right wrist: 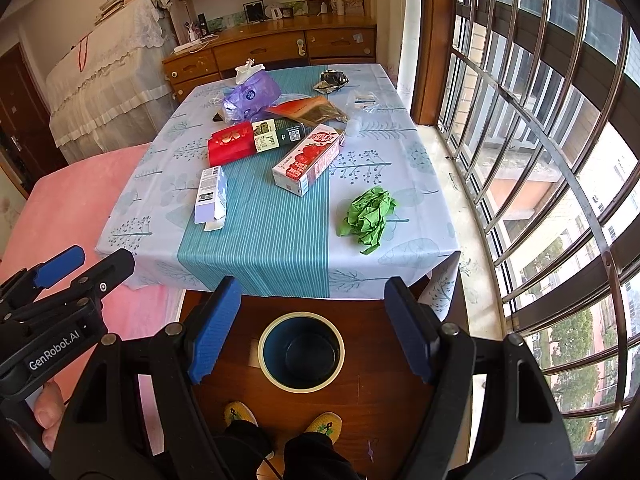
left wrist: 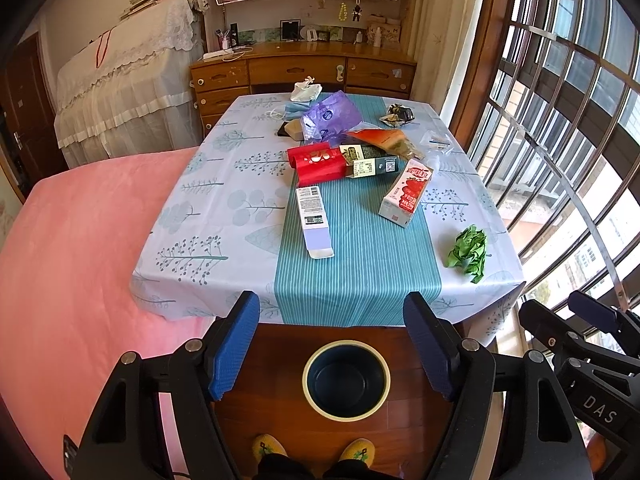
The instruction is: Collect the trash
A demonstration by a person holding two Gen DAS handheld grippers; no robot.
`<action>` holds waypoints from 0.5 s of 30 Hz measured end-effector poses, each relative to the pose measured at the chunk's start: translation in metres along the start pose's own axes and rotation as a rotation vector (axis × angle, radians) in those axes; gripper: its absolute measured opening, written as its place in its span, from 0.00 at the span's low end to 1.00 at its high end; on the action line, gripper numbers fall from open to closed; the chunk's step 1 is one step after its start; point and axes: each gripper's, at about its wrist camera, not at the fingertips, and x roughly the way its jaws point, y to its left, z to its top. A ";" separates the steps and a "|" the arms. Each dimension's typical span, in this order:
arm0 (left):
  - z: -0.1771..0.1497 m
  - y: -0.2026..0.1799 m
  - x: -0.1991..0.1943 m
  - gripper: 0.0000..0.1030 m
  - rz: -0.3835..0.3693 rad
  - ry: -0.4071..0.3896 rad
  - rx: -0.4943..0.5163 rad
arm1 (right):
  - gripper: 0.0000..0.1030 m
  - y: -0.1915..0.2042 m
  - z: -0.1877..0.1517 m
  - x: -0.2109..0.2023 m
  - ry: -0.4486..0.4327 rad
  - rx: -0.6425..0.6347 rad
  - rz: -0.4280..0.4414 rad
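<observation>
Trash lies on the table (left wrist: 200,208): a crumpled green paper (left wrist: 469,253) (right wrist: 369,213), a strawberry milk carton (left wrist: 406,193) (right wrist: 308,160), a white-lilac box (left wrist: 314,222) (right wrist: 211,197), a red box (left wrist: 318,162) (right wrist: 232,145), a purple plastic bag (left wrist: 330,114) (right wrist: 250,96) and wrappers further back. A dark blue bin with a cream rim (left wrist: 346,379) (right wrist: 301,351) stands on the floor before the table. My left gripper (left wrist: 331,344) is open and empty above the bin. My right gripper (right wrist: 311,330) is open and empty, also above the bin.
A pink bed (left wrist: 72,280) lies left of the table. A barred window (left wrist: 560,140) runs along the right. A wooden desk (left wrist: 304,68) stands behind the table. The person's yellow slippers (right wrist: 324,426) are on the floor beside the bin.
</observation>
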 end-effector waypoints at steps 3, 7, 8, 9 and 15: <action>0.000 0.002 0.000 0.73 0.001 0.003 -0.001 | 0.70 -0.004 0.000 0.000 -0.001 0.002 0.004; 0.000 0.005 0.002 0.73 0.003 0.009 -0.002 | 0.70 0.004 0.004 0.006 0.002 0.004 0.009; 0.000 0.007 0.003 0.73 0.003 0.012 -0.003 | 0.70 0.004 0.004 0.008 0.005 0.004 0.008; 0.000 0.006 0.005 0.73 0.004 0.015 -0.006 | 0.70 0.004 0.005 0.011 0.006 0.002 0.010; 0.004 0.003 0.018 0.71 0.002 0.033 -0.020 | 0.70 0.005 0.006 0.015 0.012 0.001 0.013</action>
